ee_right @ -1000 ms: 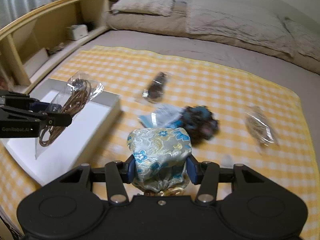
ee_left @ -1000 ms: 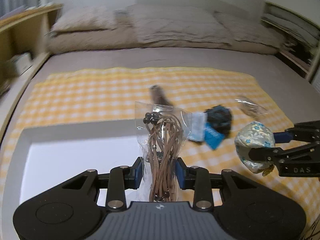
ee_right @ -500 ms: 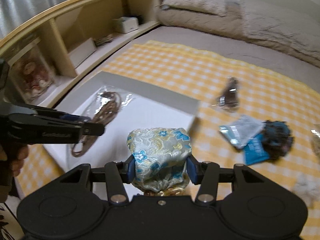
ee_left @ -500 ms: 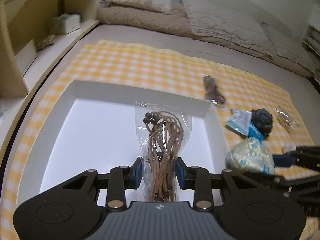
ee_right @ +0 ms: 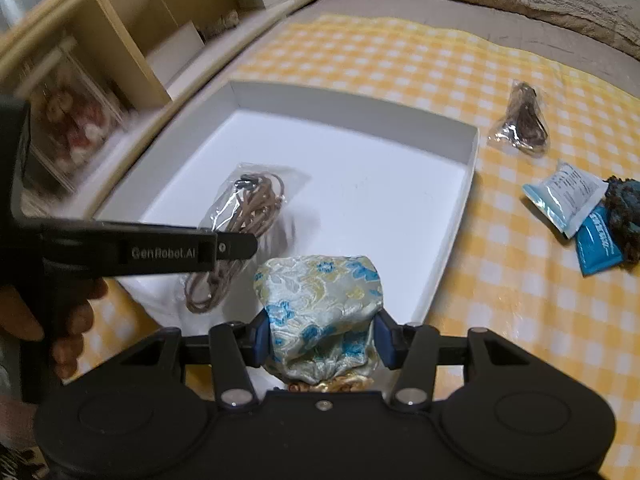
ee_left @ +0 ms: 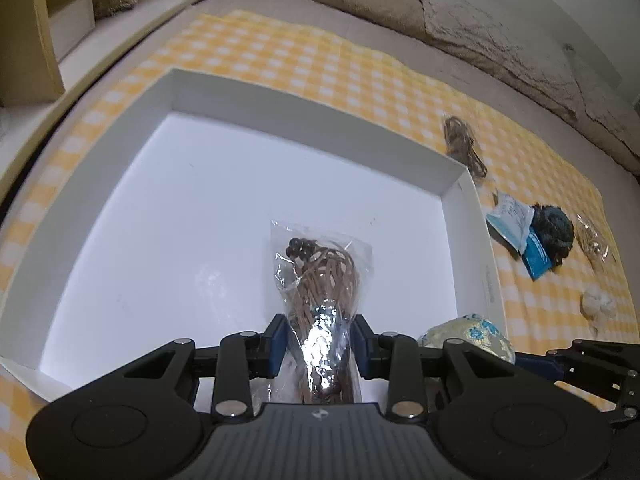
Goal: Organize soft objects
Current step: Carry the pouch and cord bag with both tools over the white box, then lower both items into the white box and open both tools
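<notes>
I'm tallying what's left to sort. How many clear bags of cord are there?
2: one bag of tan cord held by the left gripper over the white box; one bag of dark cord on the checkered cloth.

Both grippers, left gripper and right gripper, are matte black with blue finger pads, silver screws and white "GenRobot.AI" lettering.

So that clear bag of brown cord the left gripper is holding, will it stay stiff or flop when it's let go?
Probably floppy: the bag of brown cord is thin crinkled film around loose coils, and its lower loops already droop below the left gripper. The glossy film looks slippery. It seems light, so it should settle flat in the white box.
</notes>
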The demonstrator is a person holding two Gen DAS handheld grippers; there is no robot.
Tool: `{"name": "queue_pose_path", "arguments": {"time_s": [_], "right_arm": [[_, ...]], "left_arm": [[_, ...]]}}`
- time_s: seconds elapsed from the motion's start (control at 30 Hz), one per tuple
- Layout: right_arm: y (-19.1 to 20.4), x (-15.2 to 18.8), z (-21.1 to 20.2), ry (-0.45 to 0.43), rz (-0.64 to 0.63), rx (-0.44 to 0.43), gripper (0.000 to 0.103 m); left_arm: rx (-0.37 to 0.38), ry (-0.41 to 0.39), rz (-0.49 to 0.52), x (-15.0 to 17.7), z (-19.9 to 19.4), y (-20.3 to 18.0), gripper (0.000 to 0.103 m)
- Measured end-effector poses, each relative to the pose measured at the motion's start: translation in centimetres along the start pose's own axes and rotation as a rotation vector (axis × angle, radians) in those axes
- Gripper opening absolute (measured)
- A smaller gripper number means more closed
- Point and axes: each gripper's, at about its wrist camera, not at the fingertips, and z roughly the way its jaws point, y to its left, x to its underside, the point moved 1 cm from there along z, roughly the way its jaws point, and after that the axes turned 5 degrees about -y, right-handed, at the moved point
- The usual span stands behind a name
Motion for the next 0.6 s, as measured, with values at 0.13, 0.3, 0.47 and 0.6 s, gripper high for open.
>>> {"name": "queue_pose_path", "arguments": {"time_s": [0.13,0.3,0.47,0.6], "right_arm": [[0.0,0.3,-0.1,0.009,0.009,0.01,0.052],[-0.4,0.1,-0.4,-0.02,0.015,0.027,0.052],[-0.4,0.0,-0.2,-0.017,0.016,0.014,0.056],[-0.2,0.2,-0.3,-0.005,0.008,0.014,0.063]], "left_arm": [[0.012,-0.002,0.03,0.1,0.2,-0.7,0.036],[0.026,-0.067,0.026,-0.3,0.2,-1.4,0.036],[0.036,-0.009,0.068,0.2,0.9,-2.1,0.046],[0.009,-0.012,0.096,0.6,0.8,-2.1,0.056]]}}
